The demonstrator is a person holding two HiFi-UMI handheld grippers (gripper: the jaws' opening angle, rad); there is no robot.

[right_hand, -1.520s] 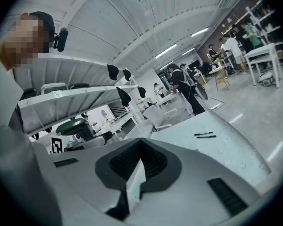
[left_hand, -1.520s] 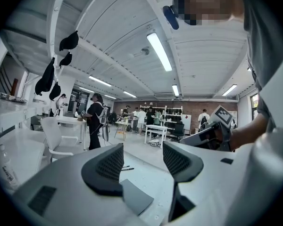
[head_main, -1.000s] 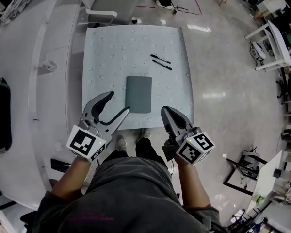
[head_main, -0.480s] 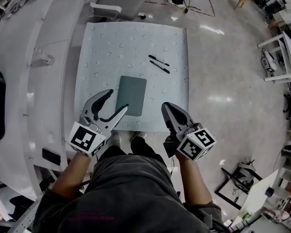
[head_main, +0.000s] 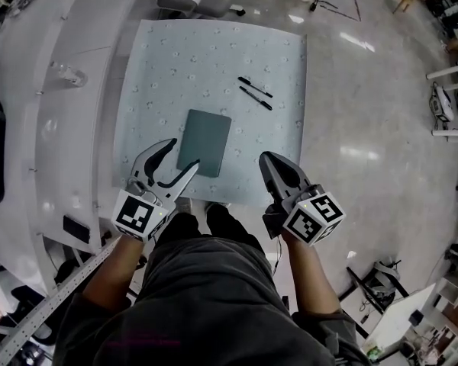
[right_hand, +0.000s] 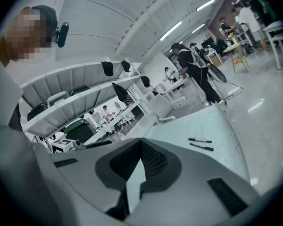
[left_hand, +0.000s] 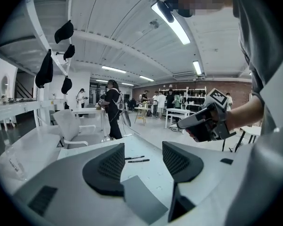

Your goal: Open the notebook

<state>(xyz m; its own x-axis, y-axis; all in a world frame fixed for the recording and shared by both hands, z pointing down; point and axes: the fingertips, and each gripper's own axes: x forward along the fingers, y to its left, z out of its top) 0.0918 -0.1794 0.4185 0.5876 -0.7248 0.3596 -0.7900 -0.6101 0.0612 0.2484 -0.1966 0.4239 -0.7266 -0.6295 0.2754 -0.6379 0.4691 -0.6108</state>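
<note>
**Left gripper brought up to the notebook, cover not lifted yet**

On the table (head_main: 164,59), the closed notebook (head_main: 204,142) has been closed in on over the last second. The left gripper (head_main: 181,156), spread wide and empty, is now held over the notebook's near corner, so opening looks about to start. The right gripper (head_main: 269,163), jaws pressed together on nothing, is parked right of the notebook. Only the left gripper view shows that corner low between the jaws. Two pens (head_main: 254,92) are left beyond the notebook.

notebook (head_main: 204,142) showing plain slate grey-green | table cover (head_main: 175,59) under notebook pale blue, small scattered specks | pens (head_main: 255,87) beyond notebook black | left gripper (head_main: 185,153), right gripper (head_main: 264,157) near notebook: grey, dark meshed pads; cubes black-and-white squares
</note>
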